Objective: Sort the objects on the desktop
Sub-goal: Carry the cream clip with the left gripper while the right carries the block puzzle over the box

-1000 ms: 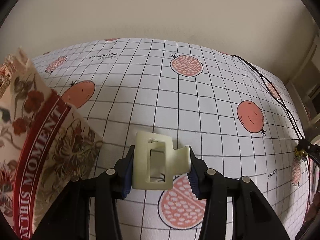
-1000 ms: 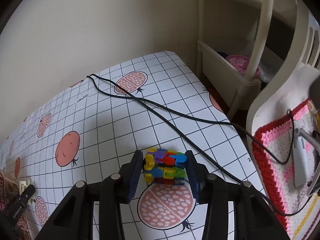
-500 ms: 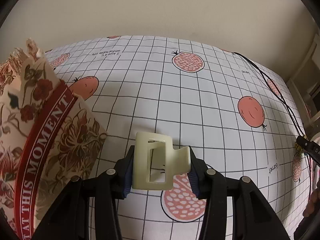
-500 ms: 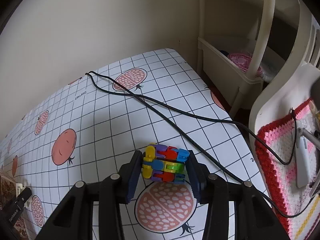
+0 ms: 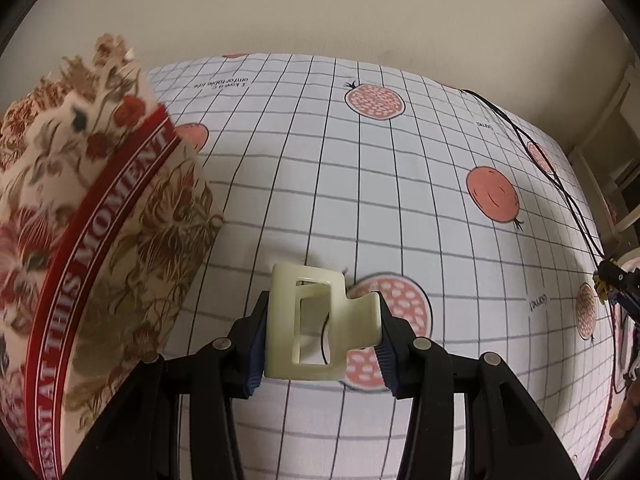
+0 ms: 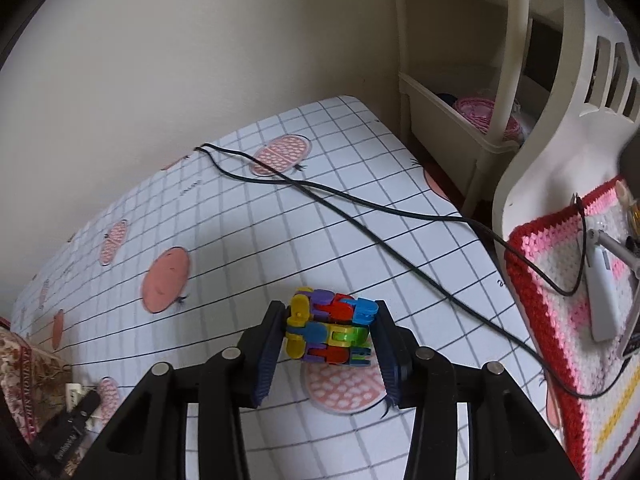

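Since a second earlier, the tall paper bag printed with brown flowers and a red banner (image 5: 100,240) had filled more of the left wrist view, now reaching closer to the left gripper (image 5: 320,332), while the checked tablecloth with pomegranate prints (image 5: 400,200) slid beneath it. In the right wrist view the cloth had dropped slightly away below the right gripper (image 6: 330,334).

The left gripper pinched a cream plastic hair claw clip (image 5: 312,328) between its blue-padded fingers, the pads bearing on the clip's flat side and on its lever tab, so it hung clear of the cloth. This carry toward the bag suggested the bag was meant as the clip's container, though its opening was not visible.

The right gripper was pressed onto a multicoloured cube of linked plastic pieces (image 6: 330,330), gripped across two opposite faces, probably to keep the loose links from unfolding. It was held above a pomegranate print, near a black cable (image 6: 360,204) crossing the table toward a crocheted pink, white and red pad (image 6: 568,320) at the right.
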A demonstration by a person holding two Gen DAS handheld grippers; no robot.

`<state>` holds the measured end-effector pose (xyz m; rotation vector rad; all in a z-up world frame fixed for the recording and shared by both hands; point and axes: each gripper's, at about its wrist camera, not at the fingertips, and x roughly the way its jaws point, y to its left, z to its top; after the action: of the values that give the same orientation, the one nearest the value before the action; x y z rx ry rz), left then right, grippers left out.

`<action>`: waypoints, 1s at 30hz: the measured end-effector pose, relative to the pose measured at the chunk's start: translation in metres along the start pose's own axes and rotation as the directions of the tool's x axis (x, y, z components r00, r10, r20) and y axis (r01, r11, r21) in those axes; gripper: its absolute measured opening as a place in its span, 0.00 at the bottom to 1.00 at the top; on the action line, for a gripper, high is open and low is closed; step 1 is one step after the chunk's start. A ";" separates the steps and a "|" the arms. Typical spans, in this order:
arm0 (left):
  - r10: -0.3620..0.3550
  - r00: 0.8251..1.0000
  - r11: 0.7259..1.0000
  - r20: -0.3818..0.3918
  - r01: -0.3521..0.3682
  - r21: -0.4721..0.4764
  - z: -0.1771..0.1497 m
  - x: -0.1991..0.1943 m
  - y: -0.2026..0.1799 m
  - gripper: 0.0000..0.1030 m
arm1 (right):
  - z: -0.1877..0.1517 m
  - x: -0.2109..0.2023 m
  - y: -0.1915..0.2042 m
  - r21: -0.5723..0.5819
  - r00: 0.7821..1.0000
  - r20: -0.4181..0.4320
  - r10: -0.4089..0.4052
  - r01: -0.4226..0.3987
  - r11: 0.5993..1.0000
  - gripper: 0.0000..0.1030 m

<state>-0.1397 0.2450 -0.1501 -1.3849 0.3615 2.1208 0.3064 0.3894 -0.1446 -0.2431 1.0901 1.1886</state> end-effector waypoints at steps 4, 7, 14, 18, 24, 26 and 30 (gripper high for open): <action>-0.009 1.000 1.000 0.006 0.009 -0.004 -0.006 -0.013 0.000 0.47 | -0.004 -0.020 0.013 0.003 0.999 0.014 0.037 -0.038 0.999 0.45; -0.031 0.999 0.999 0.029 0.032 -0.014 -0.007 -0.034 -0.001 0.47 | -0.006 -0.042 0.026 -0.005 0.996 0.039 0.074 -0.074 0.997 0.45; -0.104 0.985 0.994 0.141 0.107 -0.016 -0.003 -0.099 -0.004 0.47 | -0.012 -0.100 0.055 -0.035 0.979 0.116 0.167 -0.164 0.986 0.45; -0.134 0.969 0.990 0.209 0.138 -0.003 -0.002 -0.136 -0.006 0.47 | -0.018 -0.134 0.070 -0.051 0.960 0.155 0.232 -0.227 0.973 0.45; -0.145 0.946 0.988 0.291 0.154 -0.009 -0.004 -0.181 0.007 0.47 | -0.025 -0.177 0.094 -0.102 0.932 0.205 0.299 -0.284 0.953 0.45; -0.140 0.939 0.988 0.314 0.154 -0.021 -0.004 -0.193 0.015 0.47 | -0.029 -0.188 0.104 -0.116 0.922 0.213 0.323 -0.305 0.945 0.45; -0.127 0.931 0.987 0.343 0.151 -0.045 -0.005 -0.207 0.029 0.47 | -0.034 -0.199 0.124 -0.135 0.910 0.210 0.359 -0.336 0.932 0.45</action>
<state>-0.0918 0.1542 0.0316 -1.0192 0.0484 2.2171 0.1921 0.2944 0.0392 0.0217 0.8923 1.5502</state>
